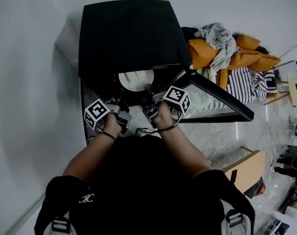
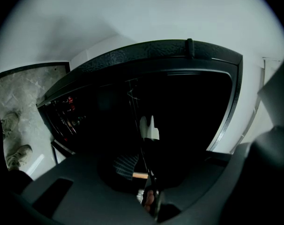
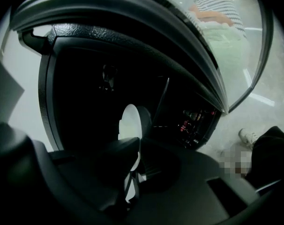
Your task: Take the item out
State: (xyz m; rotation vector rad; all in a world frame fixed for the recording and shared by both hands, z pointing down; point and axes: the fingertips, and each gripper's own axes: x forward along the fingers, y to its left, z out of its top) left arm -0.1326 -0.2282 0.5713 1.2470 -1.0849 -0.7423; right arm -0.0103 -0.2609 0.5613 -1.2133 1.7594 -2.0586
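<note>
Holding the plate (image 1: 136, 79) by its rim, right tongs (image 3: 132, 172) and left tongs (image 2: 151, 198) both pinched thin on it, you slide it level and slowly from the oven (image 1: 129, 33), clearing the open door (image 1: 222, 102).

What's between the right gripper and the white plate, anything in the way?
Nothing. In the right gripper view, the right gripper has its fingers shut on the rim of the white plate, with no gap showing.
</note>
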